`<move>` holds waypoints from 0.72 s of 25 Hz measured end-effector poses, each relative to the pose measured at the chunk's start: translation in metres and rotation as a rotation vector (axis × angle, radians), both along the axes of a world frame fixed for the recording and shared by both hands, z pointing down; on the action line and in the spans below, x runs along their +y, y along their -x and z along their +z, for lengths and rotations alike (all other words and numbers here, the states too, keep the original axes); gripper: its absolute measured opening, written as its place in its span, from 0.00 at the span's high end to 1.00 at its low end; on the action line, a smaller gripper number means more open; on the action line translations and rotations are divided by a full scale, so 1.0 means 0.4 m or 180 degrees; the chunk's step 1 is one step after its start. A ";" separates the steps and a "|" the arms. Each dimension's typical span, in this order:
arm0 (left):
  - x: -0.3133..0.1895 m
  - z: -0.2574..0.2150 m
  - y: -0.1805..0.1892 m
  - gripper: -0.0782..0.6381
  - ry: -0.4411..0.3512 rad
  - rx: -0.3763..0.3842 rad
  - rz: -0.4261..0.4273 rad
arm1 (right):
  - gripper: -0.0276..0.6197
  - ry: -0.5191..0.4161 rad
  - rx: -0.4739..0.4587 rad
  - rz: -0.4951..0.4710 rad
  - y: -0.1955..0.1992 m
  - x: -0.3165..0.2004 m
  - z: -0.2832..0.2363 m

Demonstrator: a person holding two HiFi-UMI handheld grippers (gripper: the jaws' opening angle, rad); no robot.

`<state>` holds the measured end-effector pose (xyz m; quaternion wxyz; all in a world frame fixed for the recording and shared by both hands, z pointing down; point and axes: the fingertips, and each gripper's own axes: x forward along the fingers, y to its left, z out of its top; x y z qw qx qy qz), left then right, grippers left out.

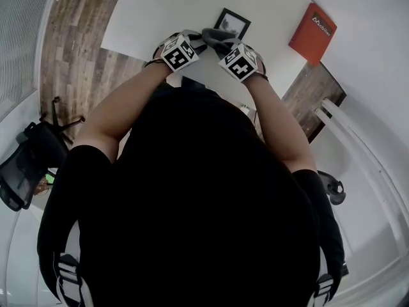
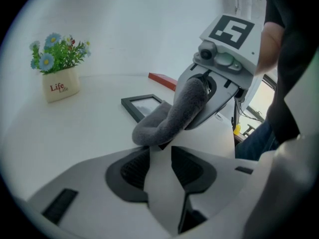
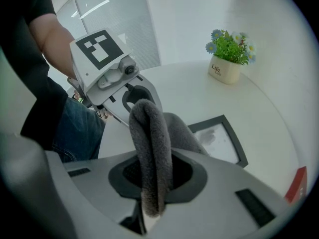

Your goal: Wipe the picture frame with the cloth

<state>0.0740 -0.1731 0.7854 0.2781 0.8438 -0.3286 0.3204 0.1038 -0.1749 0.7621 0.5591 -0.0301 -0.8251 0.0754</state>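
The cloth point(image 3: 149, 148) is grey, thick and fleecy, with a soft matt nap. The picture frame point(image 3: 222, 142) has a matt black moulding round a glossy pane that bears a dull smudge. The desk point(image 2: 75, 133) is white, smooth and faintly satin. The right claw point(image 3: 153, 168) and the left claw point(image 2: 160, 153) have smooth pale-grey plastic shells and black ribbed pads point(image 2: 132, 169). The floor point(image 1: 70, 50) is matt wood plank; the pot point(image 2: 61, 87) is cream and smooth.

An office was indicated: a black swivel chair point(image 1: 29, 162) was seen near wood-plank flooring point(image 1: 70, 43) and a plain white table point(image 1: 160, 18). Slatted glass partitioning point(image 3: 114, 29) was visible behind, and a small pot of flowers point(image 3: 225, 66) was set out as decoration.
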 end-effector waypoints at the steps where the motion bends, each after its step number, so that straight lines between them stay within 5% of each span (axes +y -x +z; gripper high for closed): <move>1: 0.000 0.000 0.000 0.70 -0.0001 -0.0001 0.0000 | 0.88 0.0009 0.0004 -0.0018 -0.001 0.006 -0.001; 12: 0.004 0.002 0.000 0.70 -0.0059 -0.0037 -0.0001 | 0.88 0.0257 -0.0058 -0.0120 -0.015 0.033 -0.059; 18: 0.004 0.000 0.000 0.70 -0.0078 -0.0044 0.0001 | 0.88 0.0105 -0.0152 0.0128 -0.038 -0.066 -0.120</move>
